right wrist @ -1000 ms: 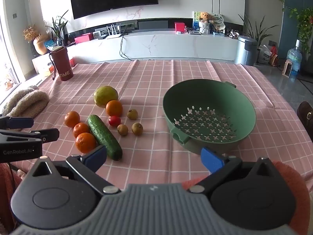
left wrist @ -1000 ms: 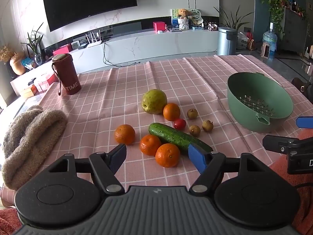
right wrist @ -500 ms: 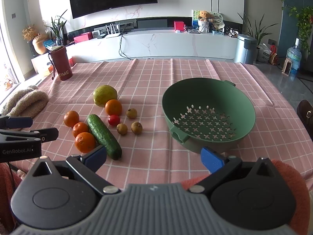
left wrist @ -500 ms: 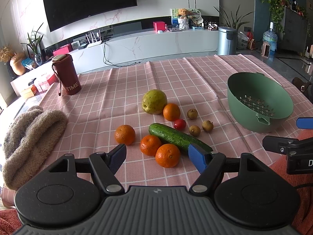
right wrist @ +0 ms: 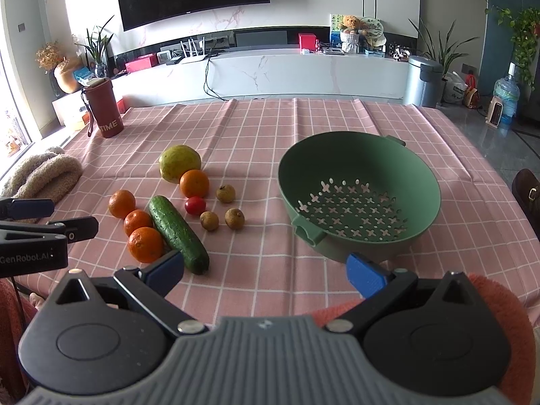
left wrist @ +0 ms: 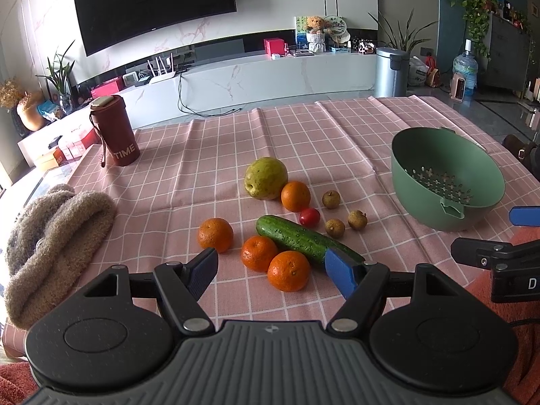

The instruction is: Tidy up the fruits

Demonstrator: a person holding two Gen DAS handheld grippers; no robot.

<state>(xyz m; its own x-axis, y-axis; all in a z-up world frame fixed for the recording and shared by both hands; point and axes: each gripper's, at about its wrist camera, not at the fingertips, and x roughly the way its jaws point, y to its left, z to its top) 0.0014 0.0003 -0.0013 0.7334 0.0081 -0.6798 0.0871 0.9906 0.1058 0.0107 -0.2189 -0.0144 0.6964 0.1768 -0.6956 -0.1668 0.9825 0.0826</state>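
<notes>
Lying loose on the pink checked tablecloth, your fruits sit in one tight cluster left of the green perforated plastic colander (right wrist: 359,199), which is empty, so by my reading no sorting has begun. The big yellow-green round fruit (left wrist: 266,178) touches one orange mandarin (left wrist: 295,196) at the far side; the small red cherry tomato (left wrist: 309,217) and three small brown longans (right wrist: 229,211) lie between that pair and the colander. The dark green bumpy cucumber (left wrist: 303,240) runs diagonally through the group, with the nearest two mandarins (left wrist: 275,261) pressed together against its left flank and a lone mandarin (left wrist: 215,234) a little apart.

You hold the left tongs (left wrist: 270,270) spread wide and empty, just short of the nearest mandarins, likely lined up for a first pick there. The right tongs (right wrist: 265,270) are also spread wide and hold nothing, low over the near edge of the table (right wrist: 337,121), between the cucumber's end and the colander.

Your right view looks down into the colander and shows its cross-shaped holes with nothing inside; the left view gives only a slanted glimpse of that floor. Your left view shows the mandarins framed between its blue pads (left wrist: 339,271), and more of the tan fuzzy knit bundle (left wrist: 50,236) at the table's left. Both show the dark red tumbler marked TIME (right wrist: 104,108) at the far left, well apart from the fruits.
</notes>
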